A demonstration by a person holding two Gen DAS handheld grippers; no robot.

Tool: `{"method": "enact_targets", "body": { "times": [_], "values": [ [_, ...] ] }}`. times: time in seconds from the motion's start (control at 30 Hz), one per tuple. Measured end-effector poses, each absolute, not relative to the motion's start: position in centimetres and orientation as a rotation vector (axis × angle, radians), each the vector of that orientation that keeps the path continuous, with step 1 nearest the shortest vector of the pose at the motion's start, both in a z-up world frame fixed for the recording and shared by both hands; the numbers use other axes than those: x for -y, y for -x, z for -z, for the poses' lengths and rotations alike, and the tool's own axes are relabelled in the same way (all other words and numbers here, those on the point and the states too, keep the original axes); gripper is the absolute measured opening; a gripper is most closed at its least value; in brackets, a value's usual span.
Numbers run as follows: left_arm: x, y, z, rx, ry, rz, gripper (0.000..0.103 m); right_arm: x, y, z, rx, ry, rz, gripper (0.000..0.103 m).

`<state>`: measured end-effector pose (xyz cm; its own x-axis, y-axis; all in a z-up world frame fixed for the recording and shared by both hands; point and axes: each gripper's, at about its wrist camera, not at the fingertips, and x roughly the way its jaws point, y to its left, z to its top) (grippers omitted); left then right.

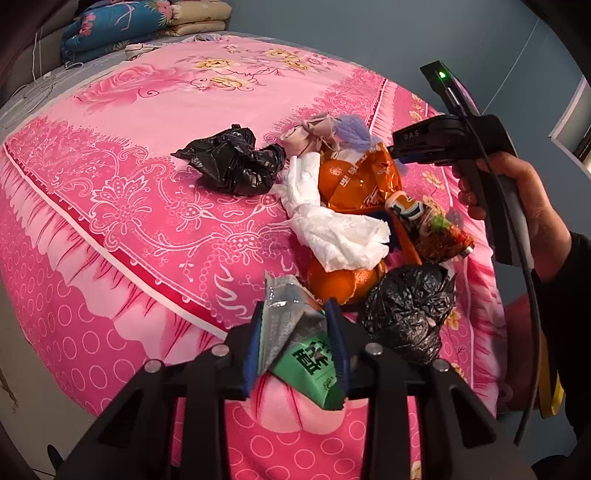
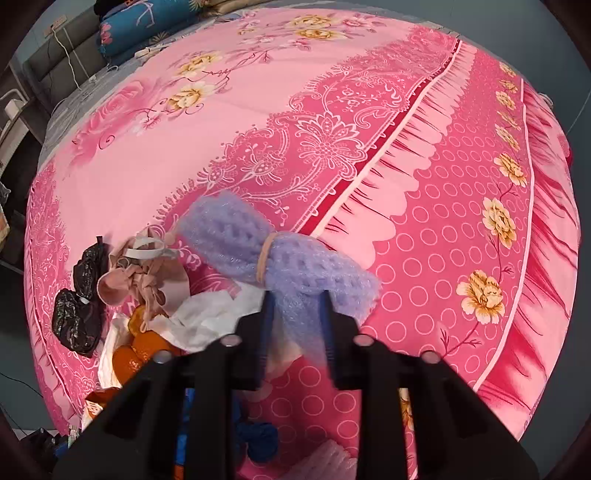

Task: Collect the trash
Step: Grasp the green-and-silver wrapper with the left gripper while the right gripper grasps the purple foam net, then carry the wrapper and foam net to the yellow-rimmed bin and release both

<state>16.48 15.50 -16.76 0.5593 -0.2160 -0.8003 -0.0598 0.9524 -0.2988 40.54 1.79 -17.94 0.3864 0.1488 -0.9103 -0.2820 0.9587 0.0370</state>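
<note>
My left gripper (image 1: 295, 332) is shut on a silver and green snack wrapper (image 1: 295, 339), held above the bed's near edge. Beyond it lies a trash pile: a white tissue (image 1: 332, 229), orange peel (image 1: 340, 280), an orange foil bag (image 1: 354, 177), a chili snack packet (image 1: 432, 229), a black bag ball (image 1: 410, 310) and a second crumpled black bag (image 1: 232, 162). My right gripper (image 2: 295, 321) is shut on a purple foam fruit net (image 2: 280, 251) tied with a rubber band, held over the pile; it also shows in the left wrist view (image 1: 402, 153).
The pink floral bedspread (image 2: 332, 110) covers the bed. A pink cloth bundle (image 2: 140, 273) lies by the pile. Folded blue and beige quilts (image 1: 140, 26) sit at the head of the bed. A blue wall (image 1: 369, 29) is behind.
</note>
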Motion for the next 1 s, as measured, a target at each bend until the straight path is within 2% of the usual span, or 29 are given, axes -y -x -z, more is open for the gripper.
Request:
{"method": "enact_targets", "body": {
  "times": [0.07, 0.2, 0.5, 0.77, 1.0],
  "values": [
    [-15.6, -16.3, 16.6, -0.965, 0.317, 0.093, 0.028, -1.9, -40.5, 17.8, -1.146, 0.125, -0.289, 0.013],
    [-15.8, -15.9, 16.2, -0.952, 0.32, 0.088, 0.028, -1.5, -40.0, 17.1, -1.135, 0.091, -0.309, 0.012],
    [-16.9, -14.4, 14.9, -0.891, 0.398, 0.074, 0.028, 1.0, -35.4, 10.1, -1.002, -0.035, -0.387, 0.012],
    [-17.0, -12.5, 12.7, -0.819, 0.386, 0.043, 0.028, 4.2, -28.8, 5.2, -0.948, -0.128, -0.502, 0.012],
    [-16.6, -11.0, 10.3, -0.755, 0.364, 0.028, 0.028, 7.5, -21.6, 4.6, -0.976, -0.188, -0.595, 0.012]
  ]
}}
